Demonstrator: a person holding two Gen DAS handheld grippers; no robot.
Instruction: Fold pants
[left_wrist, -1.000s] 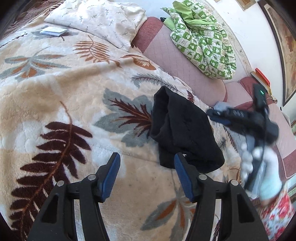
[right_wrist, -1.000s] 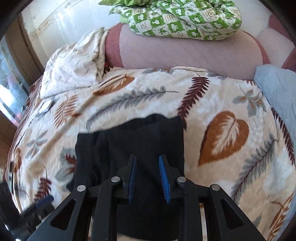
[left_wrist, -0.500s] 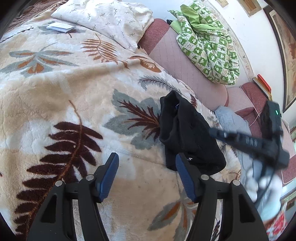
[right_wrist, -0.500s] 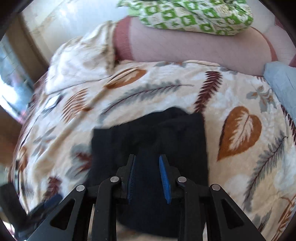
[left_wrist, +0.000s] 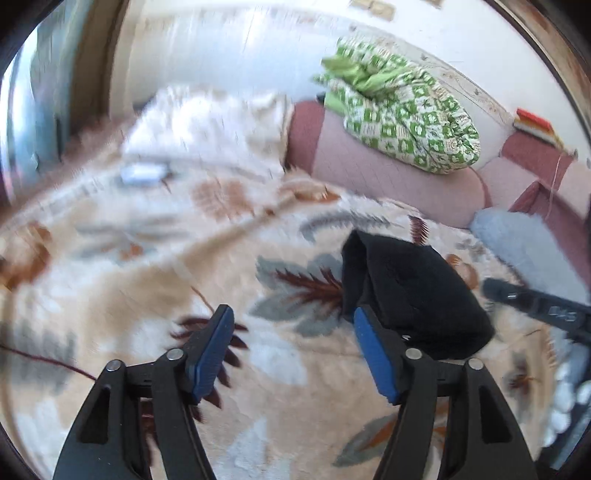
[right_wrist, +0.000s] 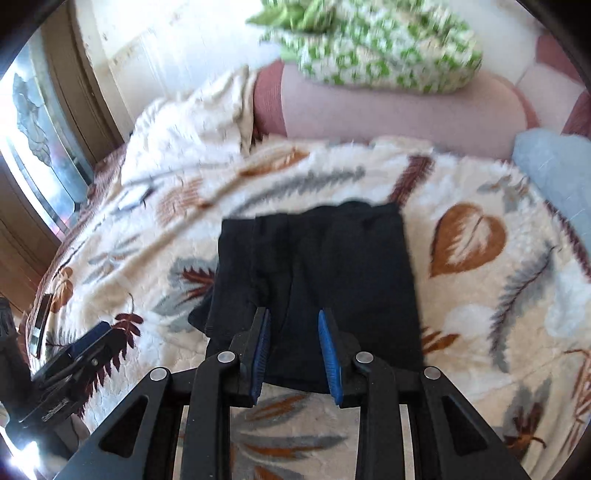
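The black pants (right_wrist: 325, 277) lie folded in a compact stack on the leaf-patterned blanket (right_wrist: 480, 302); they also show in the left wrist view (left_wrist: 410, 291). My right gripper (right_wrist: 294, 341) hovers just above the near edge of the stack, jaws partly open, holding nothing. My left gripper (left_wrist: 293, 345) is wide open and empty, to the left of the stack, its right finger near the stack's near corner. The left gripper shows in the right wrist view (right_wrist: 85, 350), and the right one in the left wrist view (left_wrist: 535, 306).
A white pillow (left_wrist: 207, 125) and a green checked quilt (left_wrist: 406, 110) lie at the pink headboard (left_wrist: 388, 173). A light blue cloth (right_wrist: 557, 173) sits at the right. A small white flat object (left_wrist: 144, 173) rests near the pillow.
Both grippers have drawn back and tilted up from the folded pants. The views now show more wall and headboard. The pants have not moved.
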